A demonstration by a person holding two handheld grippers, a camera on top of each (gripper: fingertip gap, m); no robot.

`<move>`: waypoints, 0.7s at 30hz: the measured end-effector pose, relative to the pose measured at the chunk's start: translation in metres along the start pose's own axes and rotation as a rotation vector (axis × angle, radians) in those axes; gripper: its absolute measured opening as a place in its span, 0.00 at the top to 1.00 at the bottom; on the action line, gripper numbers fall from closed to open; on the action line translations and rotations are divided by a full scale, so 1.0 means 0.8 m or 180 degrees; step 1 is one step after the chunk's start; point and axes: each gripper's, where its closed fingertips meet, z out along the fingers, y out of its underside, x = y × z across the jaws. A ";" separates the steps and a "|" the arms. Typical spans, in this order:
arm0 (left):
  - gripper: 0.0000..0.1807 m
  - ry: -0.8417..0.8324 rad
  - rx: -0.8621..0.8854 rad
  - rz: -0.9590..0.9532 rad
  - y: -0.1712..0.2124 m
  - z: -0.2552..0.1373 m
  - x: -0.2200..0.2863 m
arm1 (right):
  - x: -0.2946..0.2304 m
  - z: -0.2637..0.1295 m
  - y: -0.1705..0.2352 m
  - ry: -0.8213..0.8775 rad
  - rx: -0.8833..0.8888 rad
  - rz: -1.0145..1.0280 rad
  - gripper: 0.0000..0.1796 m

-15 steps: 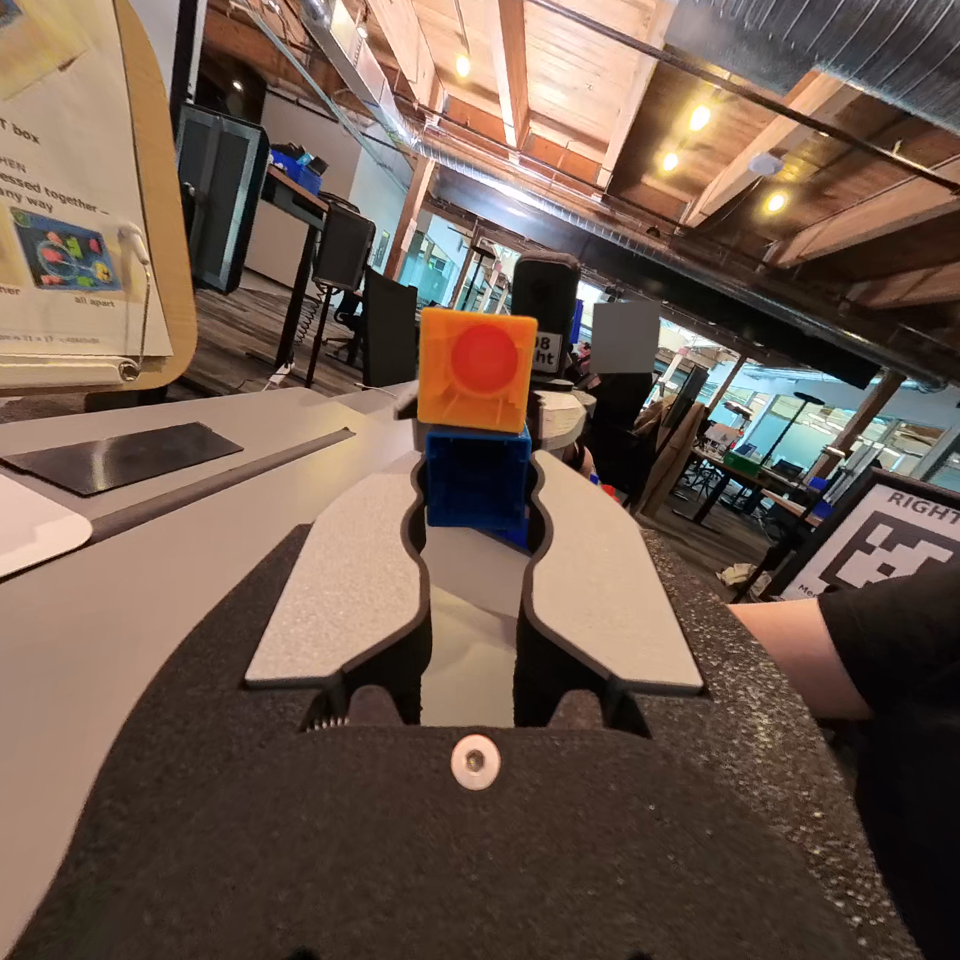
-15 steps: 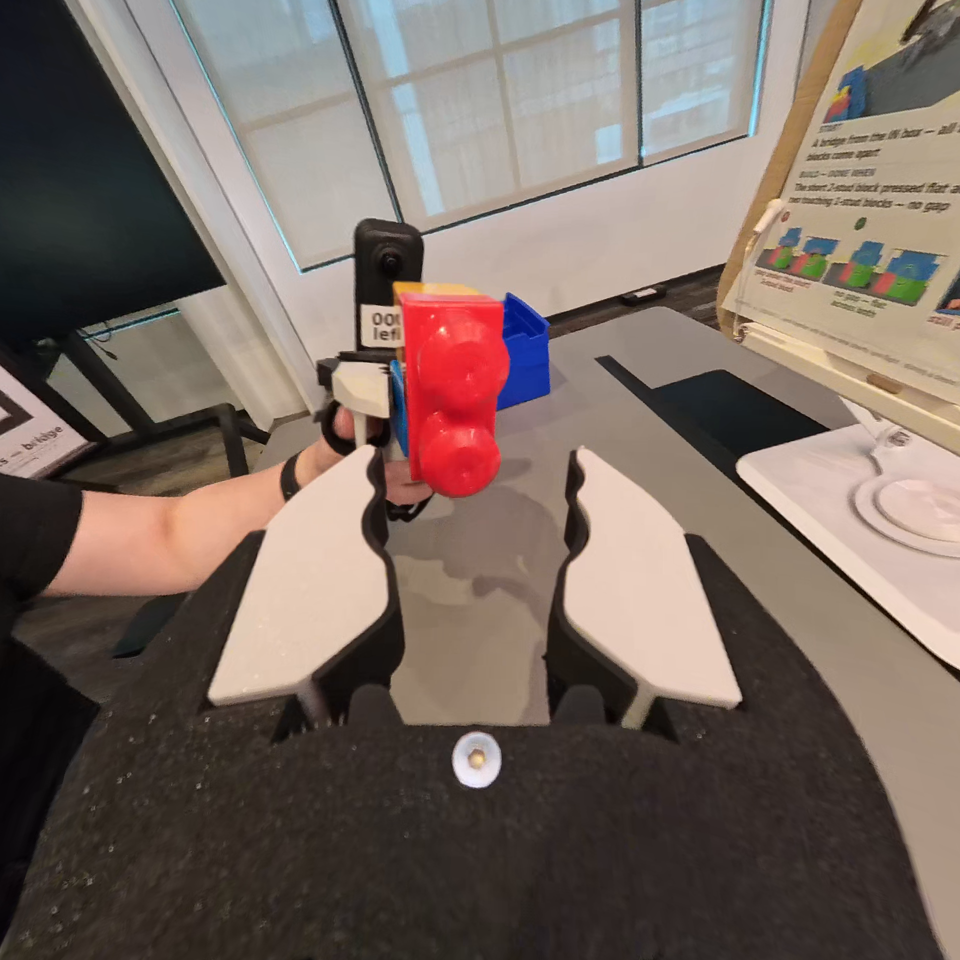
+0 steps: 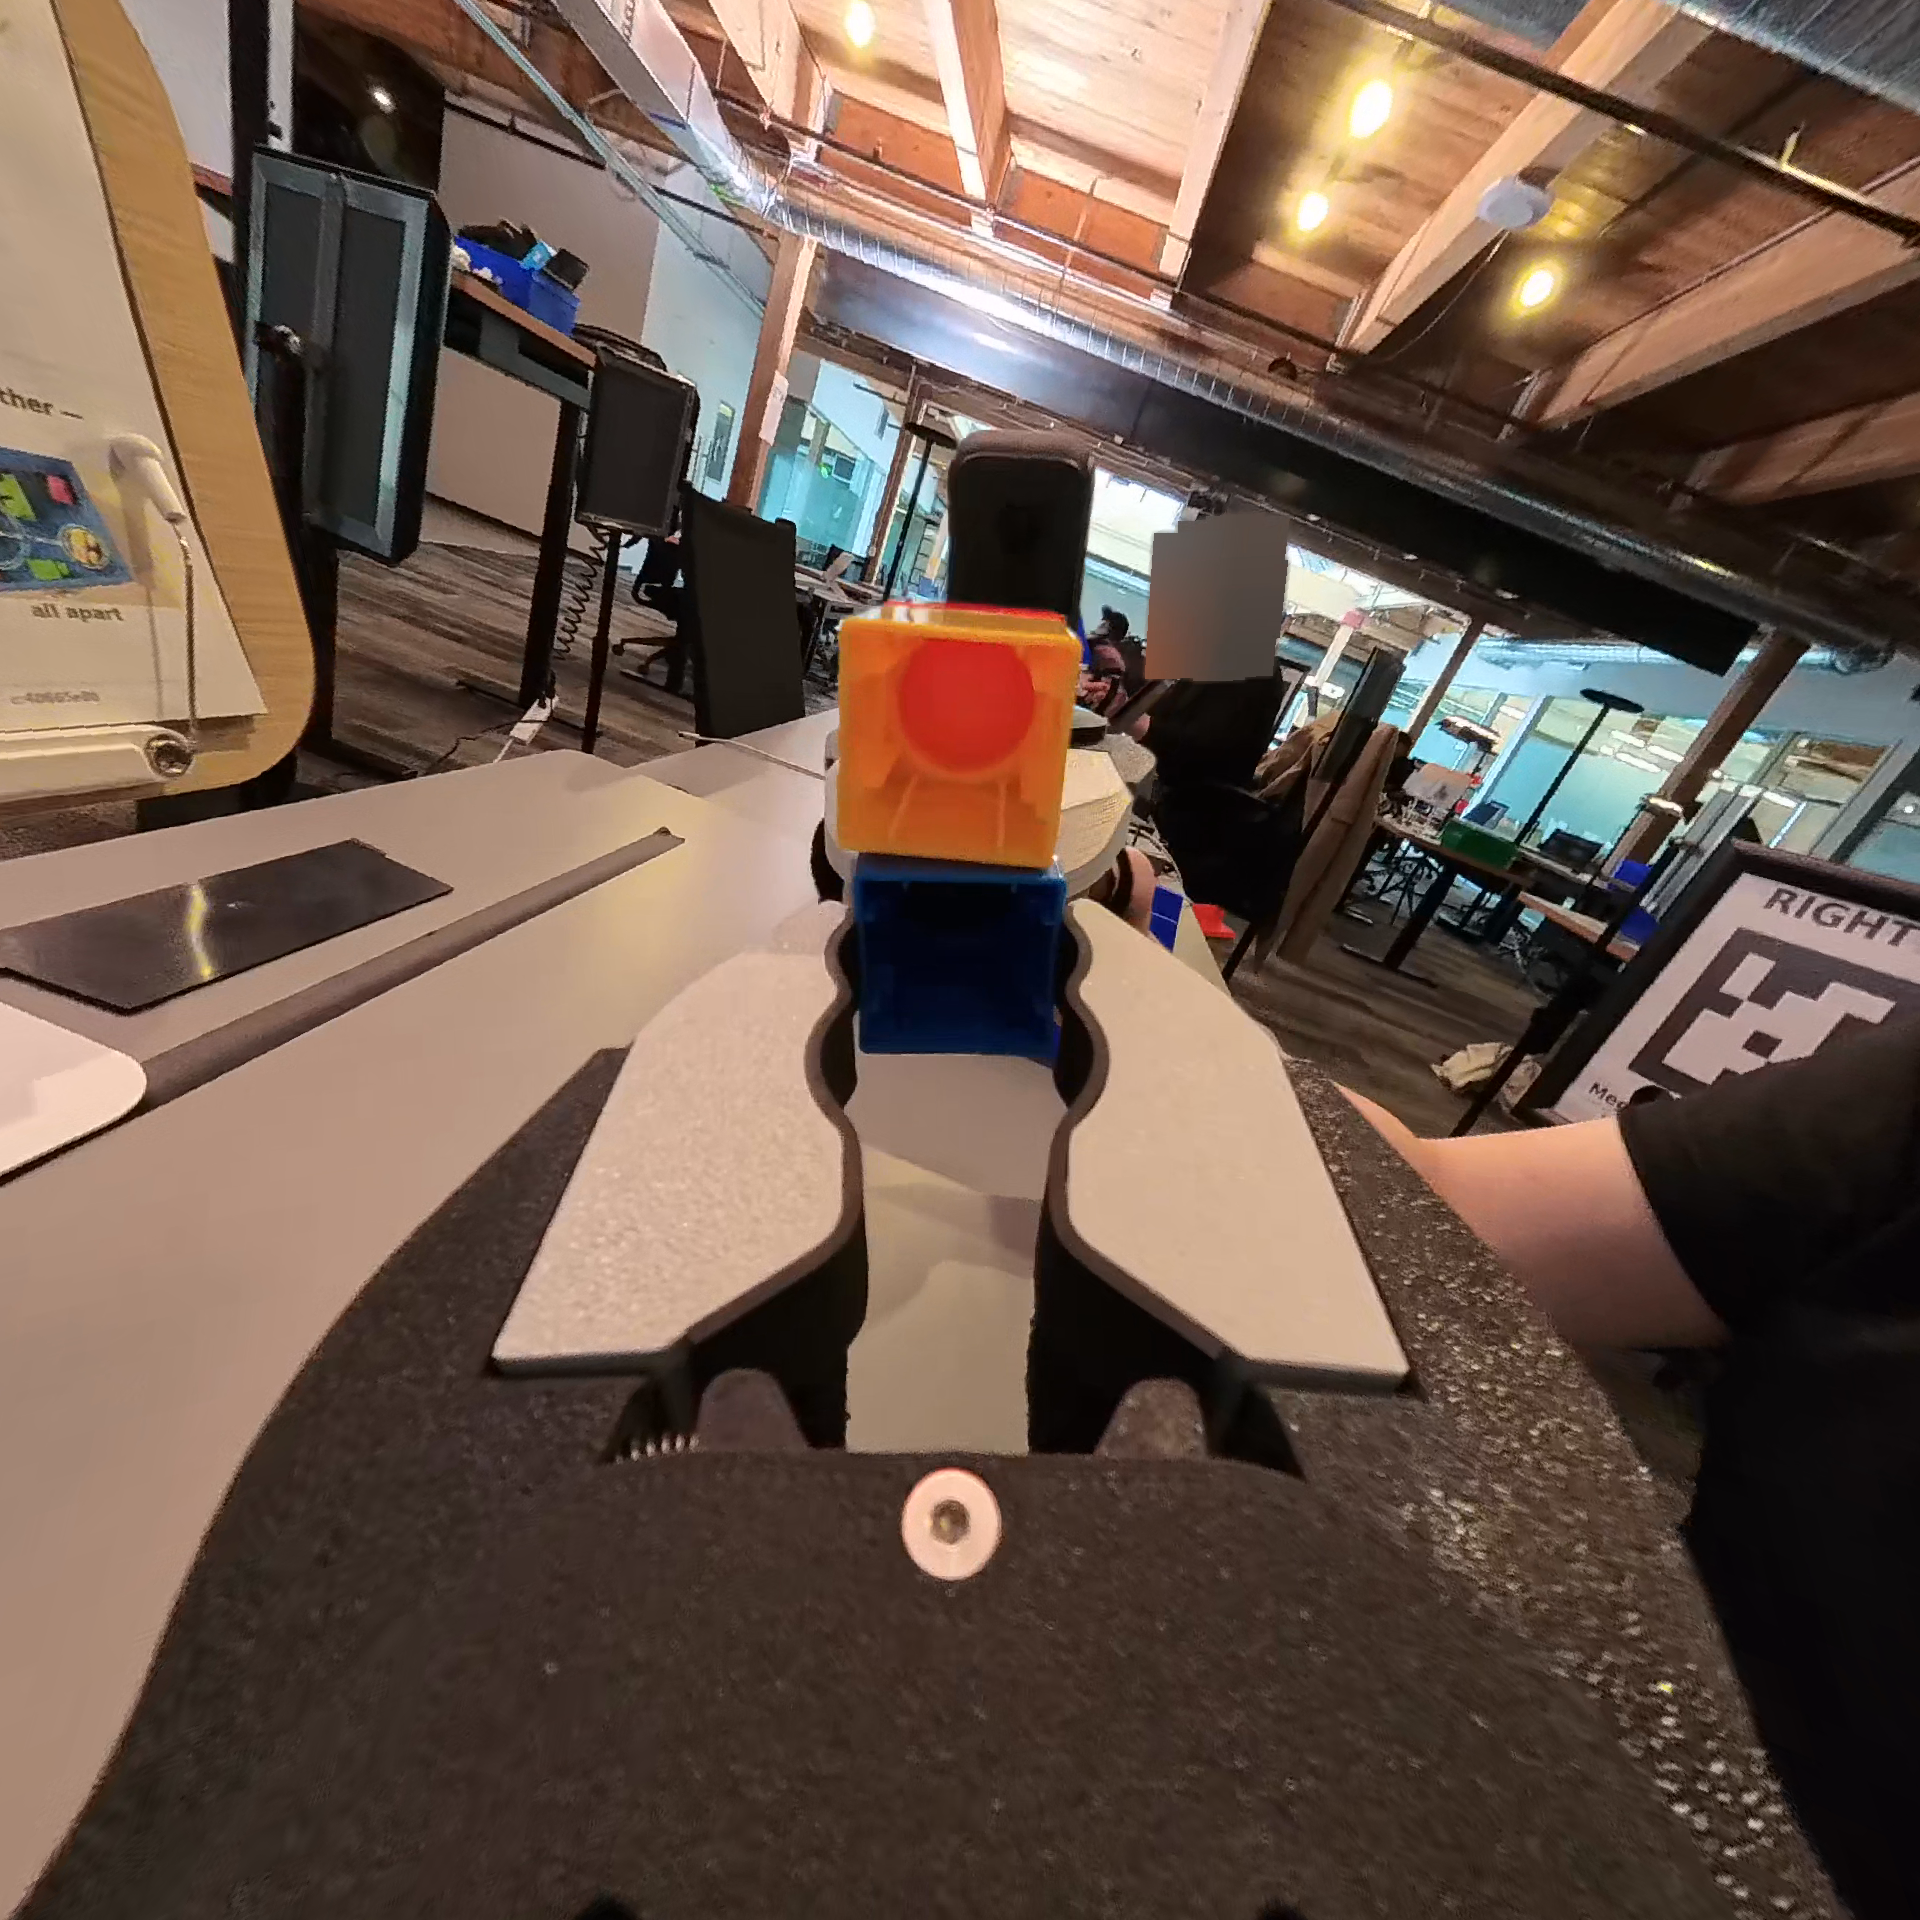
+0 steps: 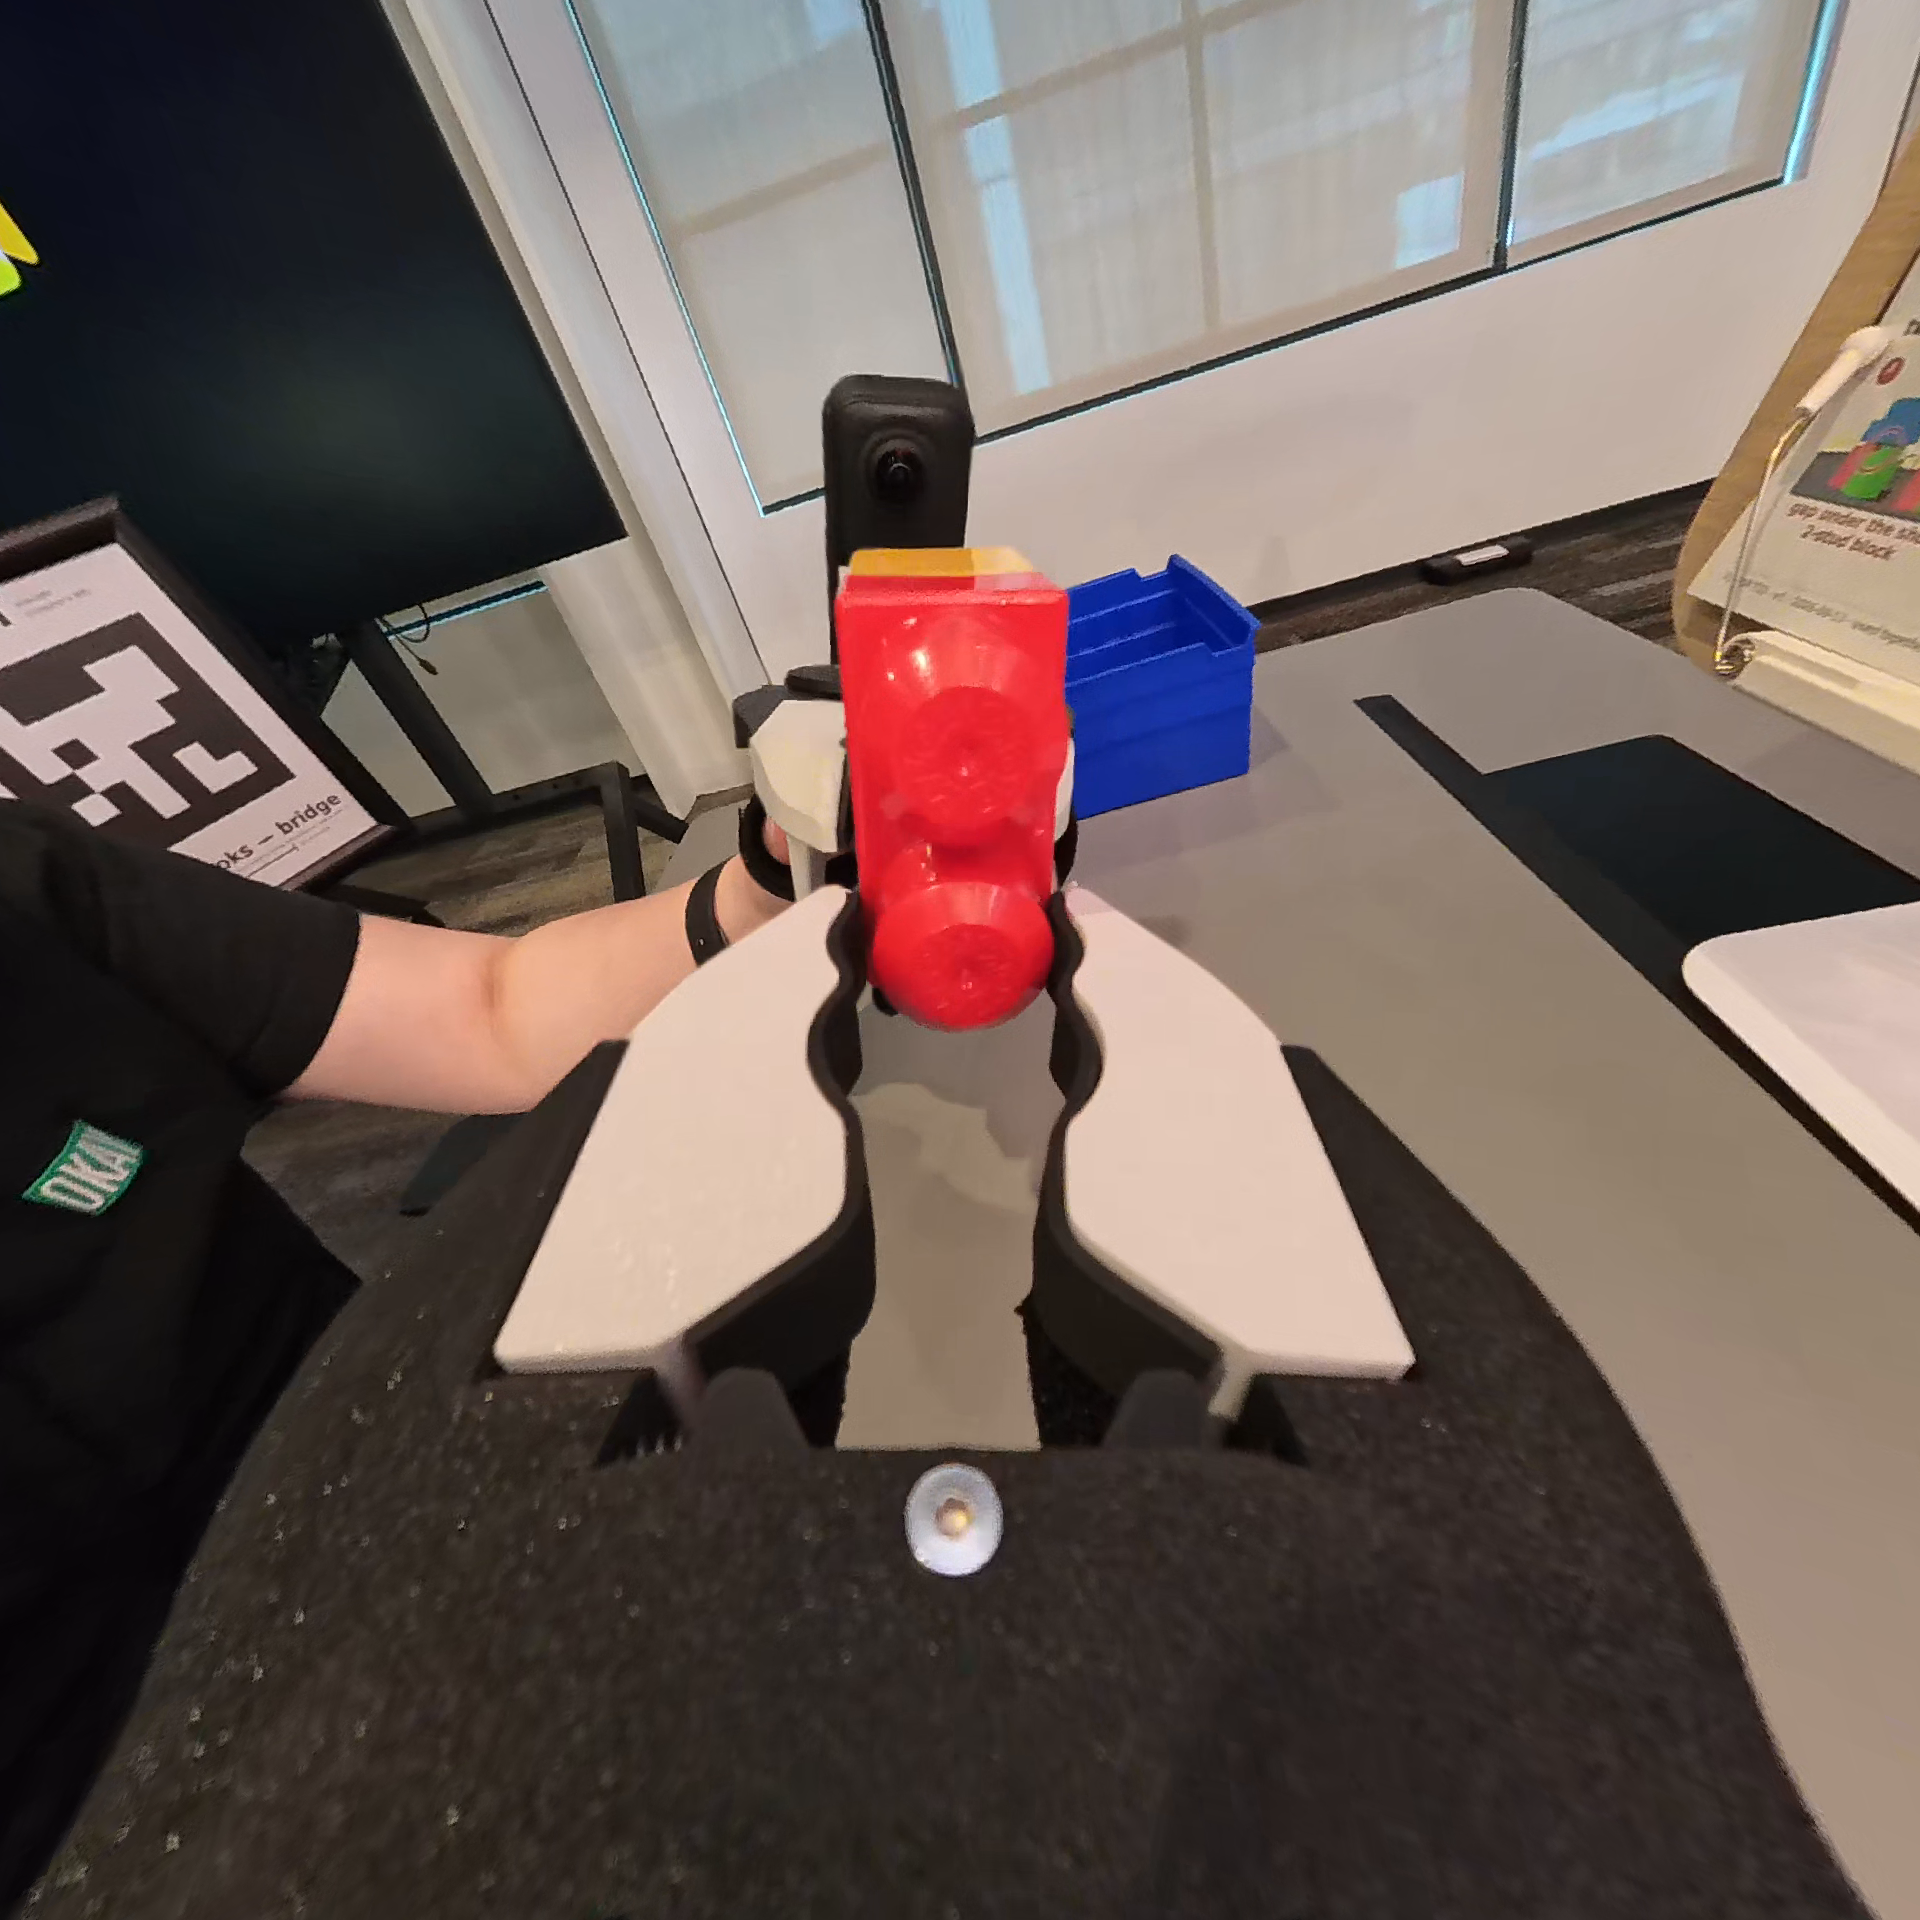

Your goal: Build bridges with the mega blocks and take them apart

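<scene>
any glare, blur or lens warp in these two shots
Left wrist view: ceiling lamps flare, the black mat on the table shows a sheen, beams bow from the wide lens, blue block is sharp. Right wrist view: the window is washed out, red block is glossy.

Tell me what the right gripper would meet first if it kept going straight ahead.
The right gripper would meet the red block first; the block's lower stud already sits between the fingertips. Behind it are the orange block and blue block, the latter clamped in the left gripper. Contact looks immediate, though depth is uncertain.

glossy plastic red block [image 4: 956,769]
</scene>
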 end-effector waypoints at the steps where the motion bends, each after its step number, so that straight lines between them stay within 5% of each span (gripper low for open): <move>1: 0.81 0.0026 0.0015 0.0000 0.000 0.001 0.002 | -0.003 -0.001 0.000 -0.0062 0.0013 0.0020 0.82; 21: 0.81 0.0089 -0.0091 -0.0098 -0.001 0.001 0.005 | -0.004 -0.011 -0.023 0.0071 0.0236 0.0002 0.82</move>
